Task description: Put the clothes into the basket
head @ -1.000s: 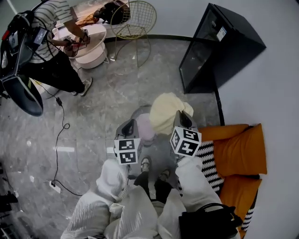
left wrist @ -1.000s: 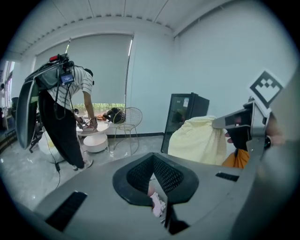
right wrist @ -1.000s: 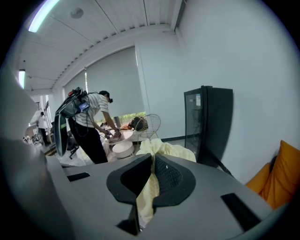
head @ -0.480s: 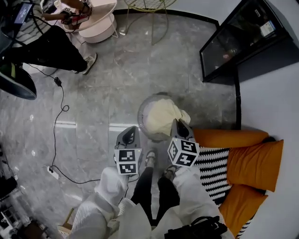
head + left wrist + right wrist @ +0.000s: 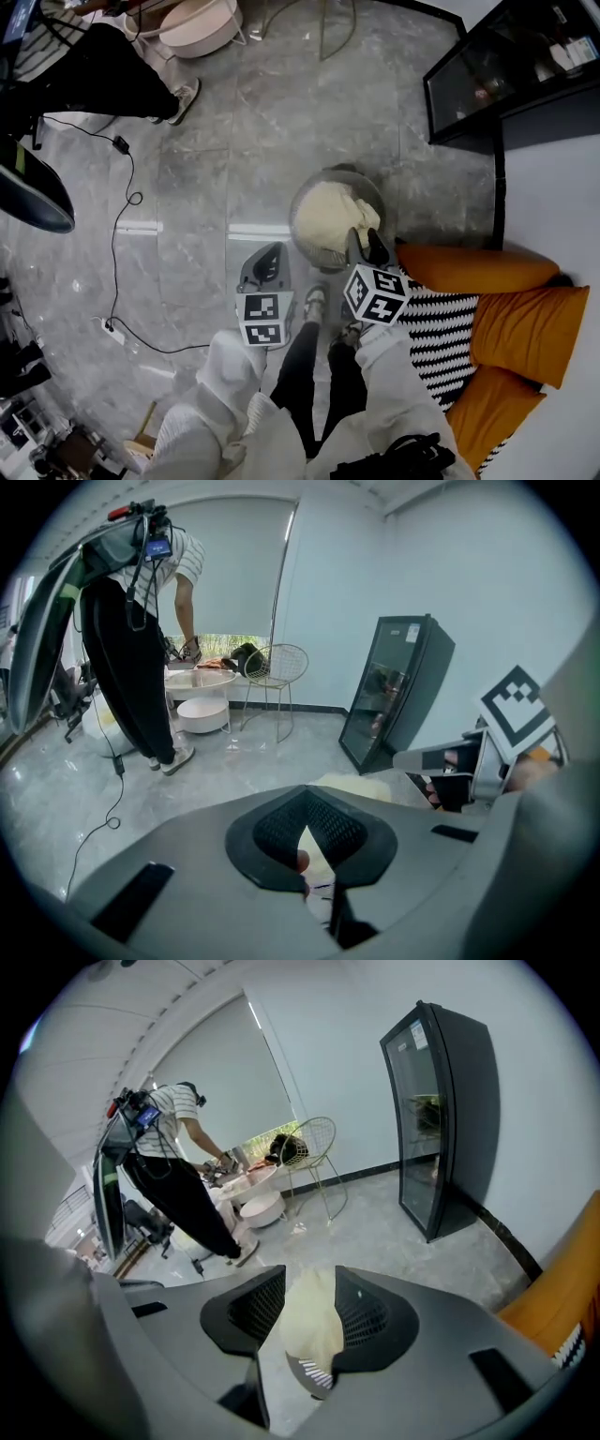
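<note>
Step in hand: release of the garment into the basket [image 5: 349, 172]. The cream garment [image 5: 330, 217] is piled inside the basket and fills most of it, heaped a bit above the rim; no part seen hanging outside.

Right tongs [image 5: 368, 246] sit at the basket's near rim, on the sofa side, pointing down into it. The jaws have just been opening and now stand apart. The right gripper view shows the cream cloth in the gap, but the pads are not clamped on it. The cloth may brush one pad; cannot tell for sure.

Left tongs [image 5: 266, 262] are just beside the basket, over bare floor [image 5: 187, 187]. The jaws are drawn together to a thin wedge and hold nothing; only a sliver of cream cloth shows beyond them.

An orange sofa [image 5: 487, 272] with a striped throw [image 5: 441, 328] sits close beside the basket. A bystander [image 5: 103, 70] stands well apart from it.

Judgement: the drop looks done for this piece. Next move calls for lifting the right tongs clear of the basket without snagging the cloth, then going for any other clothes. None show outside the basket in these views, so the task may be near its end.
</note>
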Action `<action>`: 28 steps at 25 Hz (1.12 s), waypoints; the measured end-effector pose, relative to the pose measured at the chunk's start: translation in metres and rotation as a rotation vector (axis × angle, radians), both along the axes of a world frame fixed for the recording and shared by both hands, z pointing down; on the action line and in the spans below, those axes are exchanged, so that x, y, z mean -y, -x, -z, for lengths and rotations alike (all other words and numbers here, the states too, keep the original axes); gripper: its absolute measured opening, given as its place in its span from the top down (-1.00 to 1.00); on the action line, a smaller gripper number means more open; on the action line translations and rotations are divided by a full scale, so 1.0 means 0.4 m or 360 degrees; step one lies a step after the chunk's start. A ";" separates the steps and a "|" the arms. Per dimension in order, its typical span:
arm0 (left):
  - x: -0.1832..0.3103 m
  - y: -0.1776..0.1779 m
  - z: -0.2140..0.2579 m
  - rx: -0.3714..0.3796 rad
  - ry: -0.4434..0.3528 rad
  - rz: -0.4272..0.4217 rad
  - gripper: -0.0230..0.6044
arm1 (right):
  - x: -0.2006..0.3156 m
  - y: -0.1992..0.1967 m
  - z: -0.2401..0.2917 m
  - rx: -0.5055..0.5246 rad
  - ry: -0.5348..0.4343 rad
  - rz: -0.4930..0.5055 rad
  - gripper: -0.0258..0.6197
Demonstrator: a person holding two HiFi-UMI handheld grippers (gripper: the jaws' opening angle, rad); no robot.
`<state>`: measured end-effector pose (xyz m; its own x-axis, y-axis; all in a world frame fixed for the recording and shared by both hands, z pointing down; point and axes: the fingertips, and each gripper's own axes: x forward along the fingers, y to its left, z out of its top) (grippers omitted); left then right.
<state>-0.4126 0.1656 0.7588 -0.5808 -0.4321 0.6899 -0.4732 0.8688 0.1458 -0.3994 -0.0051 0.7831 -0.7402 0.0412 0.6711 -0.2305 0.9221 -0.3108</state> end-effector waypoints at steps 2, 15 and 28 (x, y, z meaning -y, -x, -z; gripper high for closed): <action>-0.002 0.004 -0.008 -0.0011 0.0004 0.0002 0.91 | 0.002 -0.004 -0.011 -0.0023 -0.0010 -0.0004 0.48; 0.024 0.017 0.004 -0.0006 -0.0016 -0.0002 0.91 | 0.041 -0.020 0.000 -0.0044 -0.0049 -0.0040 0.48; 0.075 0.030 0.215 0.0115 -0.0110 -0.0065 0.91 | 0.073 -0.009 0.290 0.0158 -0.0105 -0.0053 0.60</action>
